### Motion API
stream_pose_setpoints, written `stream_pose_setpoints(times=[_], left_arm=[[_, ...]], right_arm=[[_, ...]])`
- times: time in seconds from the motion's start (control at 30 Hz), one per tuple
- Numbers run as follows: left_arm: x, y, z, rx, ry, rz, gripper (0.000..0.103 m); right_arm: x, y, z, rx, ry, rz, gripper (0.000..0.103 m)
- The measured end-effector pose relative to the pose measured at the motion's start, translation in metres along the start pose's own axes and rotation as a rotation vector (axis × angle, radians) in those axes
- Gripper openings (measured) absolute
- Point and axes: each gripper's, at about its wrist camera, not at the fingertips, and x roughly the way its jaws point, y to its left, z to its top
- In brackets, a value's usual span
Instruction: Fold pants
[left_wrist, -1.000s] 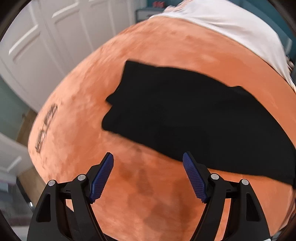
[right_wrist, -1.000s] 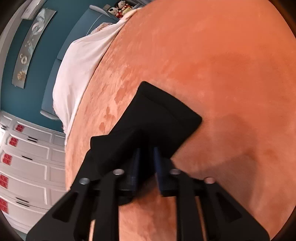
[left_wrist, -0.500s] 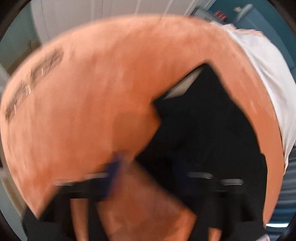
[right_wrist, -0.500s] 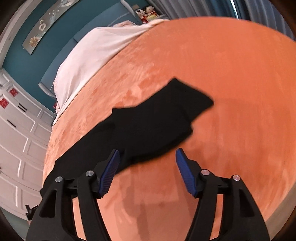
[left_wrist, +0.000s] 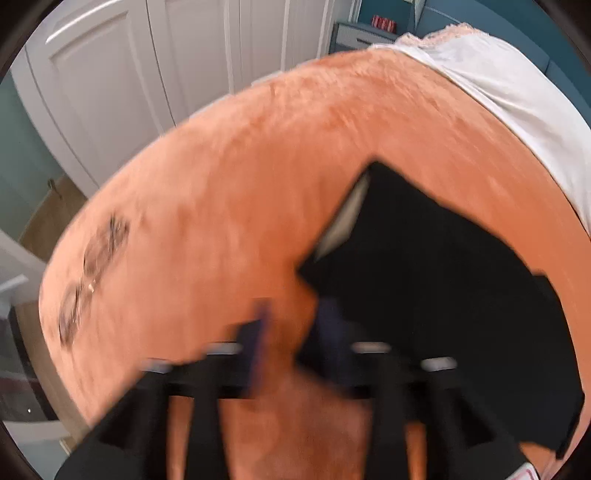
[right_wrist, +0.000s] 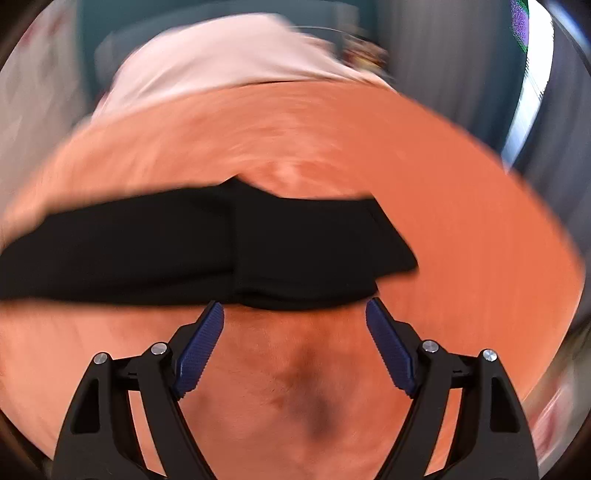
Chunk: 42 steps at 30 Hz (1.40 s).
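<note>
The black pants (right_wrist: 207, 251) lie as a long band across the orange plush blanket (right_wrist: 461, 206), running from 9 o'clock to about 3 o'clock in the right wrist view, with a folded layer stacked on the right half. The right gripper (right_wrist: 294, 317) hovers at 6 o'clock just short of the near edge of the fabric, its 2 blue-padded fingers (right_wrist: 199, 350) spread wide with nothing between them.

In the left wrist view the pants (left_wrist: 436, 280) fill the 3 to 5 o'clock area, a corner pointing toward 12 o'clock with a pale lining strip (left_wrist: 343, 218) showing along its left edge. The left gripper (left_wrist: 291, 332) sits at 6 o'clock by the nearest corner of the cloth; motion blur smears the fingers (left_wrist: 258, 339), which look drawn close together, but I cannot tell whether they pinch the fabric. White bedding (left_wrist: 509, 96) lies at 1 to 2 o'clock, white closet doors (left_wrist: 155, 74) at 11 o'clock.
</note>
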Motion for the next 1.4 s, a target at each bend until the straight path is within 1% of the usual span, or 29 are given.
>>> stream_pose_setpoints(times=[0.03, 0.07, 0.1, 0.13, 0.17, 0.2, 0.27, 0.37, 0.43, 0.47, 0.5, 0.53, 0.57, 0.6, 0.67, 0.8, 0.83, 0.87, 0.9, 0.93, 1.0, 1.07, 1.1, 1.17, 1.2, 1.23, 1.3, 1.33, 1.4], left_arm=[[0.0, -0.005, -0.008, -0.015, 0.008, -0.005, 0.071], [-0.001, -0.004, -0.016, -0.03, 0.012, -0.014, 0.071], [-0.001, -0.005, -0.025, -0.041, 0.023, -0.032, 0.071], [0.001, -0.008, -0.026, -0.045, 0.032, -0.038, 0.071], [0.004, -0.008, -0.023, -0.048, 0.04, -0.037, 0.071], [0.005, -0.012, -0.021, -0.049, 0.048, -0.029, 0.071], [0.006, -0.018, -0.015, -0.041, 0.044, -0.017, 0.071], [0.005, -0.022, -0.012, -0.025, 0.036, -0.008, 0.071], [0.013, -0.023, -0.014, -0.037, 0.072, -0.02, 0.071], [0.016, -0.023, -0.016, -0.052, 0.091, -0.027, 0.071], [0.017, -0.021, -0.019, -0.068, 0.1, -0.042, 0.071], [0.017, -0.02, -0.022, -0.093, 0.108, -0.068, 0.071], [0.018, -0.018, -0.023, -0.113, 0.113, -0.086, 0.071], [0.022, -0.016, -0.026, -0.147, 0.127, -0.109, 0.071], [0.028, -0.01, -0.03, -0.213, 0.143, -0.142, 0.071], [0.03, 0.0, -0.023, -0.308, 0.105, -0.21, 0.069], [0.031, 0.001, -0.02, -0.313, 0.104, -0.229, 0.06], [0.033, 0.001, -0.017, -0.308, 0.105, -0.25, 0.026], [0.037, -0.001, -0.013, -0.284, 0.123, -0.246, 0.009], [0.039, -0.005, -0.009, -0.262, 0.138, -0.25, 0.005], [0.03, -0.01, 0.004, -0.205, 0.107, -0.233, 0.004], [0.004, -0.016, 0.021, -0.142, 0.004, -0.25, 0.004], [-0.013, -0.02, 0.034, -0.106, -0.05, -0.289, 0.004], [-0.027, -0.03, 0.049, -0.027, -0.101, -0.27, 0.005], [-0.017, -0.038, 0.051, 0.035, -0.093, -0.193, 0.005], [0.002, -0.043, 0.05, 0.082, -0.048, -0.127, 0.006], [0.048, -0.036, 0.038, 0.077, 0.09, -0.042, 0.007], [0.055, -0.03, 0.033, 0.044, 0.106, -0.06, 0.009], [0.04, -0.025, 0.024, 0.004, 0.039, -0.083, 0.012]], right_arm=[[0.007, 0.011, 0.003, -0.094, 0.013, -0.002, 0.077], [0.02, 0.023, 0.005, -0.201, 0.04, -0.009, 0.077], [0.034, 0.031, 0.005, -0.278, 0.071, -0.009, 0.063], [0.044, 0.034, 0.006, -0.315, 0.099, 0.001, 0.042], [0.065, 0.03, 0.012, -0.323, 0.197, 0.053, 0.011], [0.07, 0.022, 0.019, -0.292, 0.223, 0.085, 0.008], [0.061, -0.007, 0.048, -0.19, 0.175, 0.143, 0.007], [0.057, -0.081, 0.09, 0.077, 0.088, 0.138, 0.008], [0.083, -0.135, 0.098, 0.277, 0.135, 0.058, 0.024], [0.096, -0.151, 0.095, 0.337, 0.191, 0.028, 0.038], [0.102, -0.163, 0.089, 0.396, 0.238, -0.006, 0.038], [0.098, -0.169, 0.082, 0.464, 0.209, 0.034, 0.038], [0.088, -0.171, 0.073, 0.524, 0.157, 0.1, 0.045], [0.08, -0.169, 0.062, 0.566, 0.117, 0.143, 0.06], [0.062, -0.162, 0.039, 0.637, 0.06, 0.181, 0.073], [0.045, -0.122, -0.005, 0.645, 0.067, 0.263, 0.073], [0.042, -0.112, -0.014, 0.653, 0.073, 0.278, 0.073], [0.039, -0.104, -0.023, 0.66, 0.09, 0.293, 0.073], [0.037, -0.094, -0.03, 0.664, 0.107, 0.293, 0.073], [0.033, -0.087, -0.036, 0.67, 0.11, 0.295, 0.073], [0.024, -0.072, -0.041, 0.669, 0.113, 0.3, 0.073], [0.018, -0.067, -0.038, 0.69, 0.09, 0.313, 0.072], [0.014, -0.066, -0.038, 0.704, 0.08, 0.32, 0.073], [0.0, -0.066, -0.034, 0.709, 0.039, 0.335, 0.072], [-0.002, -0.065, -0.031, 0.697, 0.024, 0.345, 0.074], [0.0, -0.065, -0.029, 0.689, 0.025, 0.339, 0.074], [0.009, -0.069, -0.029, 0.687, 0.051, 0.319, 0.074], [0.014, -0.072, -0.032, 0.705, 0.069, 0.309, 0.074], [0.019, -0.079, -0.034, 0.757, 0.076, 0.316, 0.074]])
